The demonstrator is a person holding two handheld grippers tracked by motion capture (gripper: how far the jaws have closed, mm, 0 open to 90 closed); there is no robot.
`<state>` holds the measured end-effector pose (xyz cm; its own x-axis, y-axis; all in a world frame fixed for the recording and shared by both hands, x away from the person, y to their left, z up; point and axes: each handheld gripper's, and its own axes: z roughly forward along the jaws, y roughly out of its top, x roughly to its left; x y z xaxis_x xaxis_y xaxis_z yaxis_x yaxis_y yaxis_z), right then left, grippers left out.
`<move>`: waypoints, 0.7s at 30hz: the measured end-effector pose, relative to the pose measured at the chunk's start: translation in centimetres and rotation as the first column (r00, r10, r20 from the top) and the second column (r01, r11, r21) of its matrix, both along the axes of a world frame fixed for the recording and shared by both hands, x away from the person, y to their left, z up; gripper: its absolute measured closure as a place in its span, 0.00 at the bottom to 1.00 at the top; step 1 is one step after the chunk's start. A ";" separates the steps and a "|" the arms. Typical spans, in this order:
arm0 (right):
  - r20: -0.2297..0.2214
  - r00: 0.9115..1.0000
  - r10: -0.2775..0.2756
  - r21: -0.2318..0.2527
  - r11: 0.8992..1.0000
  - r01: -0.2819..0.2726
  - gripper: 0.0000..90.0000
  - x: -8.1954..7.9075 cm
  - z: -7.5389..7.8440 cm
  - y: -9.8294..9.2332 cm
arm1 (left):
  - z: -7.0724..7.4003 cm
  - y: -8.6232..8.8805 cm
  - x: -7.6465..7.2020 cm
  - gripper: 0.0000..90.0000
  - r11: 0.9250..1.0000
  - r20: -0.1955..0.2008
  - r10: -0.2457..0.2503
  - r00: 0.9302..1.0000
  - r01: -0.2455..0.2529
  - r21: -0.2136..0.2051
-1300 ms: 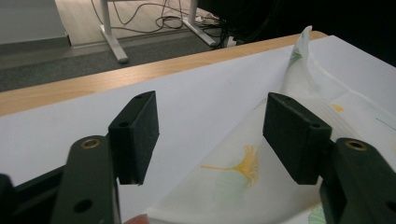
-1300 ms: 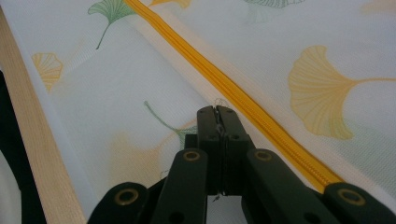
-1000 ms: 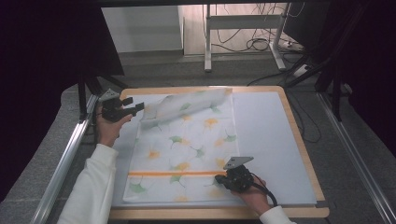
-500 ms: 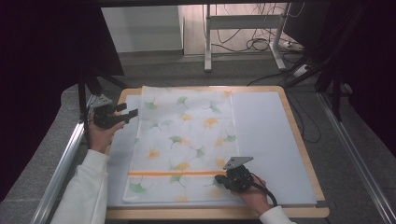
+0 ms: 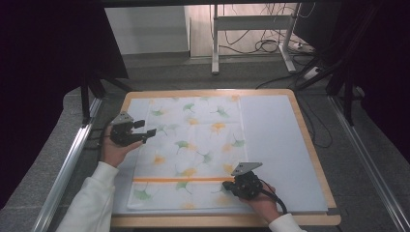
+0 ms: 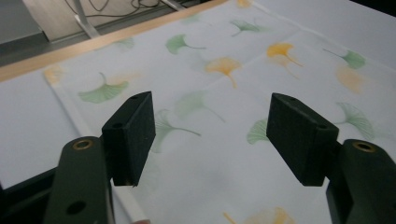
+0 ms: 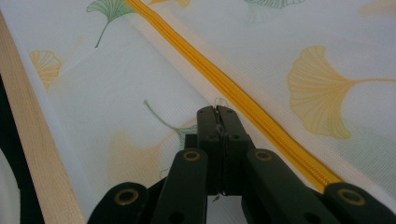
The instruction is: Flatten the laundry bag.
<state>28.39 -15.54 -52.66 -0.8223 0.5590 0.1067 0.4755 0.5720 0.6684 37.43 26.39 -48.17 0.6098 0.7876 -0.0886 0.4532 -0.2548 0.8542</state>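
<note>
Along the yellow zipper (image 7: 243, 100), right gripper (image 7: 218, 116) jaws pinched on cloth (image 7: 140, 93), left gripper (image 6: 212, 135) jaws wide, empty.

Grippers: two, a left gripper (image 5: 145, 131) and a right gripper (image 5: 227, 182).
Jaws: four, two per gripper.
Leaf-print cloth (image 5: 193, 145): one, beneath and ahead of both pairs of jaws.
Orange zip (image 5: 181, 179): one, just beside the right jaws.
Worktop (image 5: 309, 140): one, wooden-edged, under the cloth.
Hands: two, one behind each gripper.
Sleeves: two, white.
</note>
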 end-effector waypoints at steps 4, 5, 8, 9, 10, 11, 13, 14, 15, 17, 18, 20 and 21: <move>-0.009 1.000 -0.003 0.005 1.000 0.003 0.99 0.1 0.0 -0.1 | -0.4 -1.3 -0.7 0.36 0.999 -0.020 -0.032 0.999 0.032 0.010; -0.009 1.000 -0.003 0.005 1.000 0.003 0.99 0.1 0.0 -0.1 | -0.4 -1.3 -0.7 0.36 0.999 -0.020 -0.032 0.999 0.032 0.010; -0.002 1.000 -0.001 0.002 1.000 0.001 0.99 0.0 0.0 0.0 | -0.5 -2.7 -1.6 0.36 0.997 -0.022 -0.064 0.998 0.064 0.032; -0.002 1.000 -0.001 0.002 1.000 0.001 0.99 0.0 0.0 0.0 | -0.5 -2.7 -1.6 0.36 0.997 -0.022 -0.064 0.998 0.064 0.032; -0.002 1.000 -0.001 0.002 1.000 0.001 0.99 0.0 0.0 0.0 | -0.4 -3.4 -2.2 0.36 0.996 -0.020 -0.081 0.997 0.081 0.035; -0.002 1.000 -0.001 0.002 1.000 0.001 0.99 0.0 0.0 0.0 | -0.4 -3.4 -2.2 0.36 0.996 -0.020 -0.081 0.997 0.081 0.035; -0.002 1.000 -0.002 0.002 1.000 0.002 0.99 0.0 0.0 0.0 | -0.4 -4.2 -2.9 0.36 0.993 -0.020 -0.106 0.994 0.106 0.040; -0.005 1.000 -0.004 0.001 1.000 0.004 0.99 0.0 0.0 0.0 | -0.4 -5.0 -3.5 0.35 0.990 -0.020 -0.131 0.991 0.132 0.053; -0.005 1.000 -0.004 0.000 1.000 0.004 0.99 -0.1 0.0 0.0 | -0.4 -5.4 -3.8 0.35 0.988 -0.023 -0.142 0.990 0.143 0.060; -0.005 1.000 -0.004 -0.002 1.000 0.004 0.99 -0.1 0.1 0.0 | -0.5 -5.8 -4.1 0.35 0.986 -0.027 -0.151 0.988 0.152 0.063; -0.001 1.000 -0.003 -0.003 1.000 0.003 0.99 -0.1 0.1 0.0 | -0.5 -6.2 -4.3 0.35 0.985 -0.032 -0.157 0.987 0.159 0.067; 0.004 1.000 -0.005 -0.012 1.000 0.006 0.99 -0.2 0.1 0.0 | -0.7 -6.8 -4.8 0.35 0.981 -0.040 -0.177 0.983 0.179 0.070; 0.005 1.000 -0.008 -0.014 1.000 0.008 0.99 -0.3 0.2 -0.1 | -0.8 -7.2 -5.1 0.35 0.980 -0.044 -0.185 0.982 0.188 0.070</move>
